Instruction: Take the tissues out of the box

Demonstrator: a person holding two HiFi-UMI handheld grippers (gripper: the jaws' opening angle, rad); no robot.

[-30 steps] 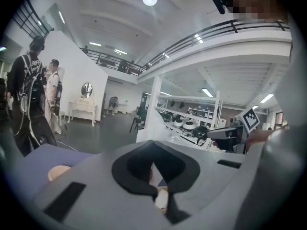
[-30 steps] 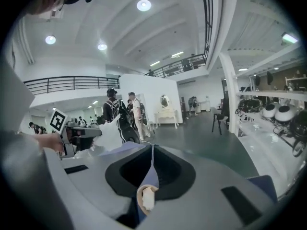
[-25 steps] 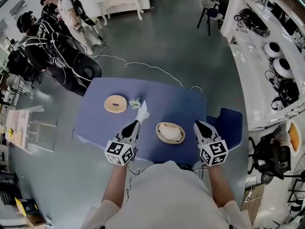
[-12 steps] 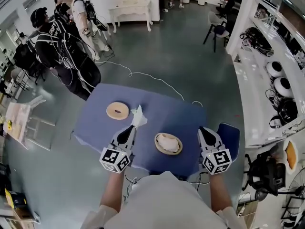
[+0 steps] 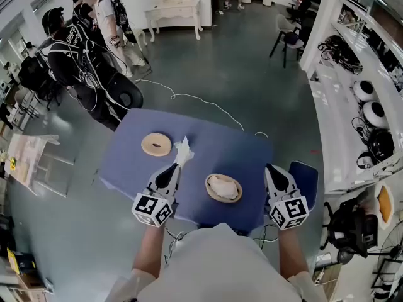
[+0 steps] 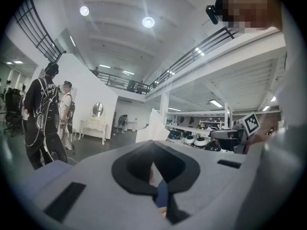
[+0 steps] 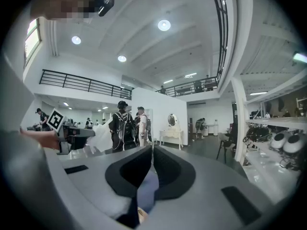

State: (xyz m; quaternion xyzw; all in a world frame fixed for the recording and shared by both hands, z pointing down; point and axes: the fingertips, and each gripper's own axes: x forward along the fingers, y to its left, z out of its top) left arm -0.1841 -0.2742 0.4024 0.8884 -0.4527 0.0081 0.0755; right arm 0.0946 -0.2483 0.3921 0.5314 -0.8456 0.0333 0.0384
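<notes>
A round wooden tissue box point(image 5: 223, 188) with white tissues in it sits on the blue table point(image 5: 245, 153), between my two grippers. My left gripper point(image 5: 177, 167) is shut on a white tissue point(image 5: 183, 148), which it holds up above the table to the left of the box. In the left gripper view the tissue point(image 6: 154, 127) stands up past the closed left gripper point(image 6: 153, 147). My right gripper point(image 5: 272, 170) hovers right of the box, shut with nothing in it, and the right gripper point(image 7: 152, 152) shows its jaws together in its own view.
A ring-shaped wooden lid point(image 5: 155, 145) lies at the table's far left. A blue chair seat point(image 5: 306, 172) is beside the table's right edge. Two people point(image 5: 75, 49) stand beyond the far left corner, and a white cable point(image 5: 201, 100) lies on the floor behind the table.
The head view has tilted up a little. My left gripper keeps the tissue raised, shifted slightly. A small crumpled scrap seen earlier by the lid no longer shows. The right gripper has barely moved.
</notes>
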